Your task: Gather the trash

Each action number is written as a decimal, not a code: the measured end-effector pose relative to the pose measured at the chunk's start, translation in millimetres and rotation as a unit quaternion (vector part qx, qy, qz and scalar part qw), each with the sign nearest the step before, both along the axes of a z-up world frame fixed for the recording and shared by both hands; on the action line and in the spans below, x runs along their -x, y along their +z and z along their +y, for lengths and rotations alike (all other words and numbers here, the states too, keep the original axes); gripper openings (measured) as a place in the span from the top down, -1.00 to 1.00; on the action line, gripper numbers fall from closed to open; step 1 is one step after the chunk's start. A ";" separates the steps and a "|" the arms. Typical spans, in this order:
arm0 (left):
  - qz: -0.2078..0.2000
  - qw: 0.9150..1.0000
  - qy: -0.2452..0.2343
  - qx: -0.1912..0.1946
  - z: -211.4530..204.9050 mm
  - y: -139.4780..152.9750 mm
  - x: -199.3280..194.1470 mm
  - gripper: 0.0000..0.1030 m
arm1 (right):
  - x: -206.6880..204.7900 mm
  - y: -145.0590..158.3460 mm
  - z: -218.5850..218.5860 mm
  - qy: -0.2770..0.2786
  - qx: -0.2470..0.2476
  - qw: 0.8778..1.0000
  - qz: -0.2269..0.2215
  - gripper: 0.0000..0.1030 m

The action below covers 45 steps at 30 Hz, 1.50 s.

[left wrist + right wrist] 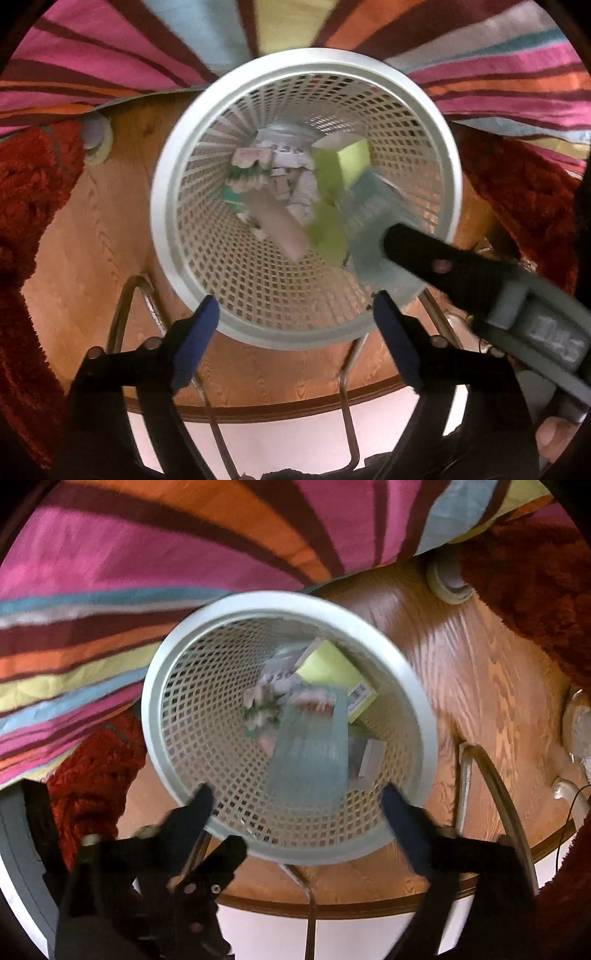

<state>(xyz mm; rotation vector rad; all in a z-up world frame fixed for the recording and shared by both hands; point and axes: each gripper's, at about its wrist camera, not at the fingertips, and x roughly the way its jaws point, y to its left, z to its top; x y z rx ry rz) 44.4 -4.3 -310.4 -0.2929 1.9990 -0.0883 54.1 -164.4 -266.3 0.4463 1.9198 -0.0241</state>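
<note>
Both spread! The right hand-held gripper (295, 805) hung empty over the basket (173, 775); a pale bag (310, 753) blurred at twelve o'clock. The left hand-held gripper (295, 314) was best kept clear.

I see a striped bedcover (110, 55) hanging over the wooden floor (92, 236), a shaggy red rug (33, 177) beside it, and chrome chair legs (495, 775) on the boards
</note>
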 end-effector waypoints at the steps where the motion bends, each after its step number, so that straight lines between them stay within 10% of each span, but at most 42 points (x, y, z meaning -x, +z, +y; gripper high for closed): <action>1: 0.000 1.000 0.005 -0.004 1.9 -0.9 -0.5 -0.63 | -0.2 -0.8 -2.2 -0.005 0.002 1.000 0.000 -0.76; 10: -0.042 0.999 0.027 -0.010 13.3 15.0 -6.7 -0.63 | -4.1 8.1 2.5 0.017 0.014 1.000 -0.019 -0.85; 30: -0.216 0.976 -0.010 -0.010 27.1 110.4 -10.4 -0.63 | -13.8 132.3 -1.3 0.053 0.005 0.972 -0.229 -0.85; 45: -0.355 0.932 -0.052 -0.050 26.4 193.7 4.9 -0.63 | 10.4 207.9 -9.2 0.106 0.042 0.927 -0.357 -0.85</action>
